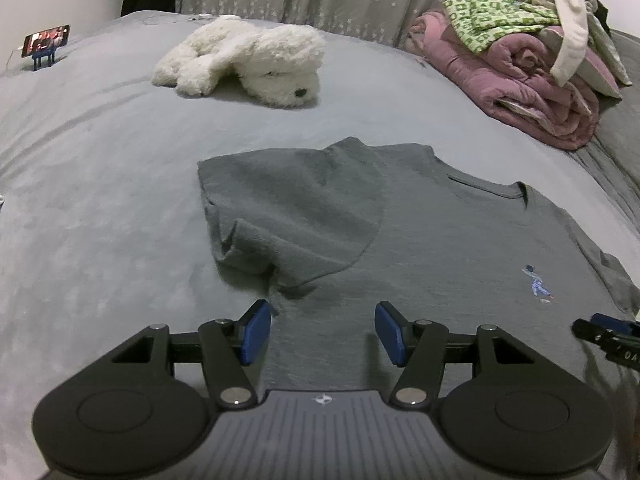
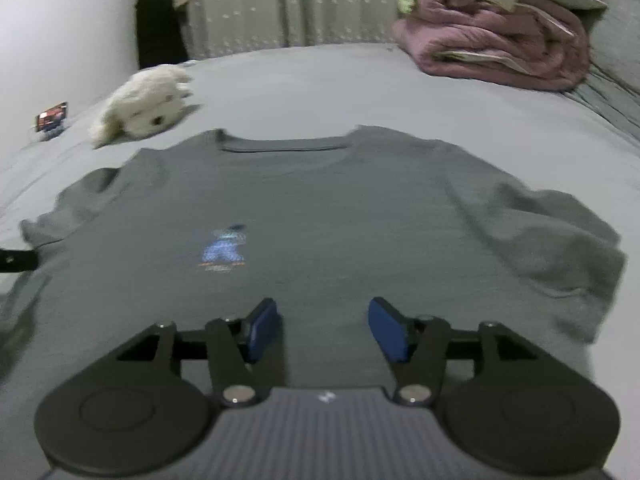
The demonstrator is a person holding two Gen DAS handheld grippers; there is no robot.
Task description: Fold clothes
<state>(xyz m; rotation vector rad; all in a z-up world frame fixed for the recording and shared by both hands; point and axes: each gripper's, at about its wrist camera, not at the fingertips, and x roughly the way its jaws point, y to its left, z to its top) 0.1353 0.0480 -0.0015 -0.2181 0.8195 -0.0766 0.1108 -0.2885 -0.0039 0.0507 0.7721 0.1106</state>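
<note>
In the left wrist view, your left claw (image 1: 322, 330) is wide open and holds nothing; its blue pads (image 1: 256, 332) hover just above the lower part of the grey T-shirt (image 1: 420, 240). The shirt lies flat on the bed (image 1: 100, 200), and its left sleeve (image 1: 288, 216) is folded inward over the chest. A small blue print (image 1: 538, 282) shows on the shirt near the right edge. Behind the shirt lies a white plush dog (image 1: 248, 62), and at the far right is a pile of clothes (image 1: 532, 60) on a pink blanket. A phone on a stand (image 1: 46, 42) is at the far left.

In the right wrist view, which is blurred, your right claw (image 2: 323, 330) is also wide open and empty, above the shirt's lower middle. Here the shirt (image 2: 340, 200) spreads across the bed (image 2: 320, 88), collar away from you, and the right sleeve (image 2: 560, 248) lies out flat.
</note>
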